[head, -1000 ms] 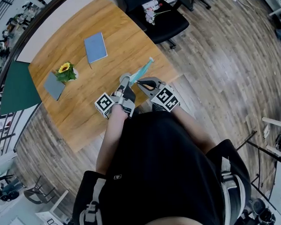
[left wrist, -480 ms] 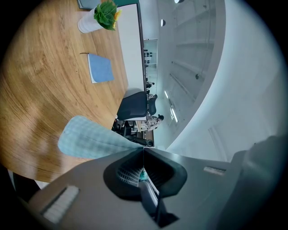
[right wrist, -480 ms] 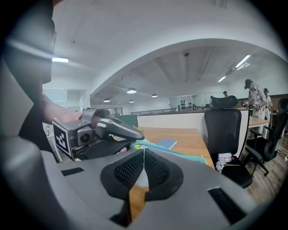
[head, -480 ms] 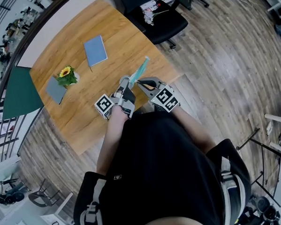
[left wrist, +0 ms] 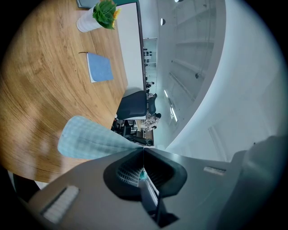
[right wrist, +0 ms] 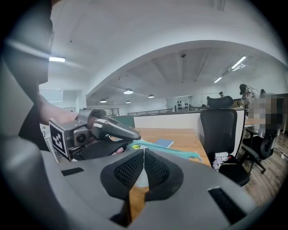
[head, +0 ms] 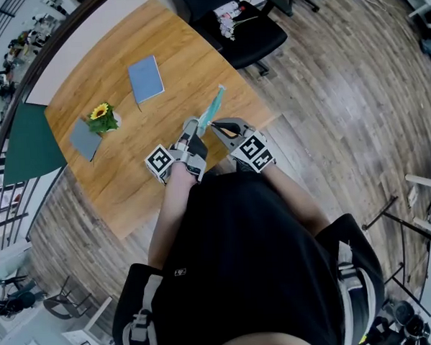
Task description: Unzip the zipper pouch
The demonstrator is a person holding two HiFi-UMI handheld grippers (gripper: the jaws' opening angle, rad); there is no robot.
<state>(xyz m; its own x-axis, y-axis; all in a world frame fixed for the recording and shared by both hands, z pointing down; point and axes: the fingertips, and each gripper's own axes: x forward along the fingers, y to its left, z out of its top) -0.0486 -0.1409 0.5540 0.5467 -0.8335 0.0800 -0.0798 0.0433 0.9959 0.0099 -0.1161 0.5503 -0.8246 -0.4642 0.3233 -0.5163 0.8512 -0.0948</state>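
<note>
One pouch [head: 214, 107] sticks out over the table's [head: 128, 158] near edge, its near end pinched in my left gripper [head: 193, 123]. My right gripper [head: 214, 126], jaws pressed together, sits just beside; what it nips is unclear. Far left: blue book [head: 146, 76], grey book [head: 83, 137], one flower [head: 101, 113].

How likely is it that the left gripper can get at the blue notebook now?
Probably not yet: the left gripper is shut on the zipper pouch. The blue notebook lies farther back on the table, with bare wood between, so nothing blocks the path.
</note>
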